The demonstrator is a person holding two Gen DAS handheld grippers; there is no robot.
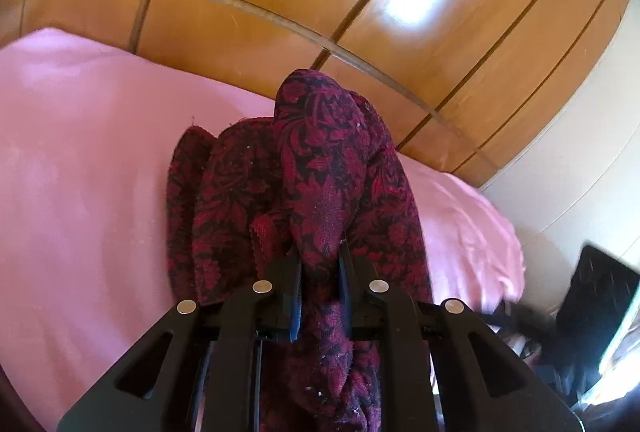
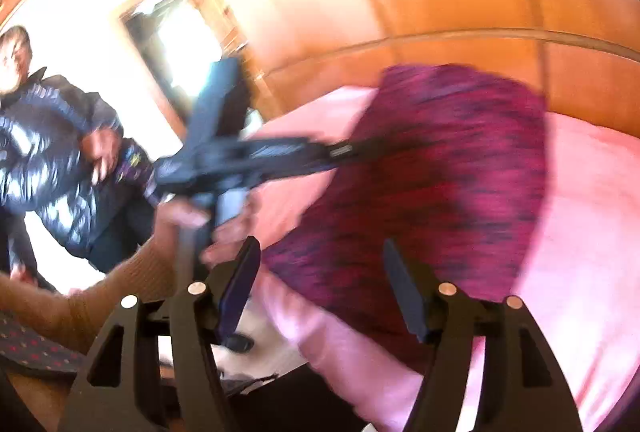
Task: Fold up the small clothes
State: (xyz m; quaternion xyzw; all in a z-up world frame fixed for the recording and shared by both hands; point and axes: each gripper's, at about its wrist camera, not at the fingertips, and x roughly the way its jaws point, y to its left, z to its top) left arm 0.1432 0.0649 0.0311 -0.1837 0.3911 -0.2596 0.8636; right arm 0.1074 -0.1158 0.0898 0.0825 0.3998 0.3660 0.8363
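- The left claw point(image 1: 319, 266) is pinching a bunched fold of the dark red patterned garment point(image 1: 320, 168), which rises ahead of its fingers and drapes down on both sides onto the pink bed point(image 1: 80, 160), likely gathered for a fold.
- The right claw point(image 2: 320, 284) stands spread with nothing between its fingers; the garment lies just ahead of it, so this side looks let go.
- A second person in a dark jacket point(image 2: 48, 160) sits off to its left.

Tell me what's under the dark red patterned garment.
The garment rests on a pink bed cover, its near end pinched in the left hand-held gripper. Anything beneath the cloth is hidden.
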